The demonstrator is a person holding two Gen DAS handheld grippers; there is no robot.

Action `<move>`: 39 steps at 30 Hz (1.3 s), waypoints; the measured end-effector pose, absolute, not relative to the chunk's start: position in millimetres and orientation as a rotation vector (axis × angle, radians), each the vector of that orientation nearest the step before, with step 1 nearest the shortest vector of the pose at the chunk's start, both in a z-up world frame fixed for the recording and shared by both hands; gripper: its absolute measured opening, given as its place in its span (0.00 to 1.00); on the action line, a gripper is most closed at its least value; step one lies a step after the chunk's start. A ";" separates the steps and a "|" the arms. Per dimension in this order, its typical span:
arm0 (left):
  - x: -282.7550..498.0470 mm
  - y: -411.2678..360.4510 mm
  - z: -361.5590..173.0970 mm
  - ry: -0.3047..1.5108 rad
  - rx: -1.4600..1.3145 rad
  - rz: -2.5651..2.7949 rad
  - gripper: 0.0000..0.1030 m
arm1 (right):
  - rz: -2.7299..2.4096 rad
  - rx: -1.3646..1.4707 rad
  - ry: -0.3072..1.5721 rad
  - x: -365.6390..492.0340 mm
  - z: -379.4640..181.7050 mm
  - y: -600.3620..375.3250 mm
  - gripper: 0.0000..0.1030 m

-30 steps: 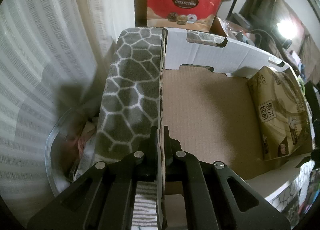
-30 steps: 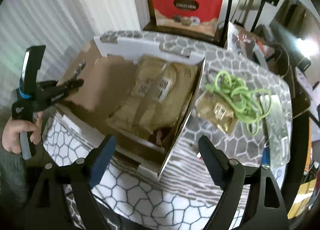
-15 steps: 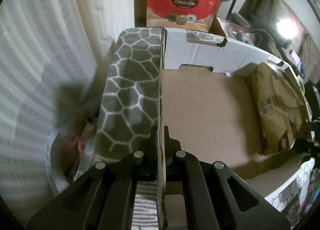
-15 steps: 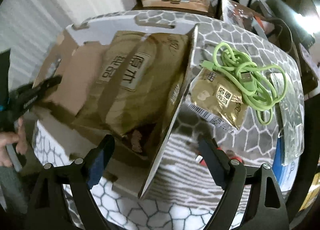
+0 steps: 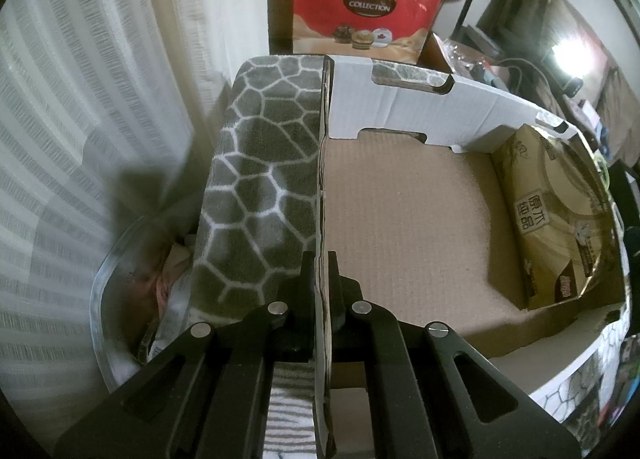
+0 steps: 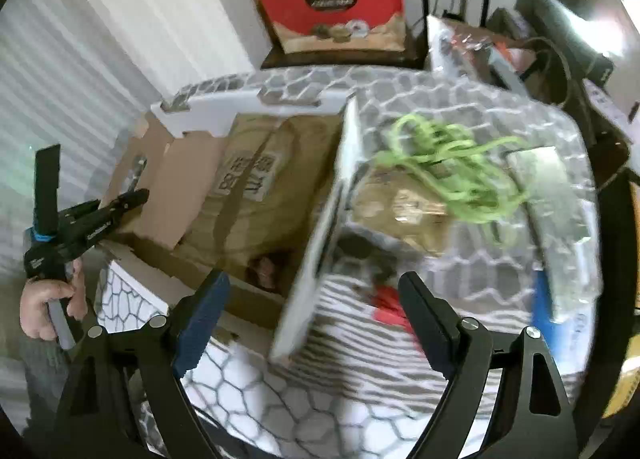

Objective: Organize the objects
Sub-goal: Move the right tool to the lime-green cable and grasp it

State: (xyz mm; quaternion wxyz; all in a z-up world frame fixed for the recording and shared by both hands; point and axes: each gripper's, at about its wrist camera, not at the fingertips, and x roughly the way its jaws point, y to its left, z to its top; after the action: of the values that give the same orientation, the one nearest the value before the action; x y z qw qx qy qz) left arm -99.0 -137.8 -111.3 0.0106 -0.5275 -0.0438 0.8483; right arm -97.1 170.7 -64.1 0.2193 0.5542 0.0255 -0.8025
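Note:
An open cardboard box (image 5: pixel 400 227) stands on a grey blanket with a white hexagon pattern (image 5: pixel 260 163). My left gripper (image 5: pixel 322 259) is shut on the box's left wall, also visible as the left gripper (image 6: pixel 132 195) in the right wrist view. A large brown tissue pack (image 5: pixel 552 219) leans inside against the right wall of the box (image 6: pixel 332 219). My right gripper (image 6: pixel 314 279) hangs open above that wall, holding nothing. Right of the box lie a small brown packet (image 6: pixel 404 207) and a tangled green cable (image 6: pixel 452 163).
A silvery flat packet (image 6: pixel 548 187), a red item (image 6: pixel 388 299) and a blue item (image 6: pixel 540 299) lie on the blanket at the right. A red gift bag (image 5: pixel 364 7) stands behind. A clear plastic bin (image 5: pixel 120 279) sits left, beside the white curtain (image 5: pixel 80 99).
The right gripper has swung sideways and rolled, staying open, and its view is now blurred. The tissue pack has shifted slightly against the box's right wall. The left gripper has kept its grip unmoved.

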 end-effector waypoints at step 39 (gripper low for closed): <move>-98.1 -130.1 -110.3 -0.124 -1.639 2.655 0.03 | -2.472 1.569 -0.020 -188.3 -90.2 243.4 0.73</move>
State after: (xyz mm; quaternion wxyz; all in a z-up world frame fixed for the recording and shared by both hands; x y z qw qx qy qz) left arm -98.1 -130.1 -110.3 0.0094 -0.5249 -0.0396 0.8502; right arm -188.3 243.4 -90.2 0.1065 0.5327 -0.0069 -0.8396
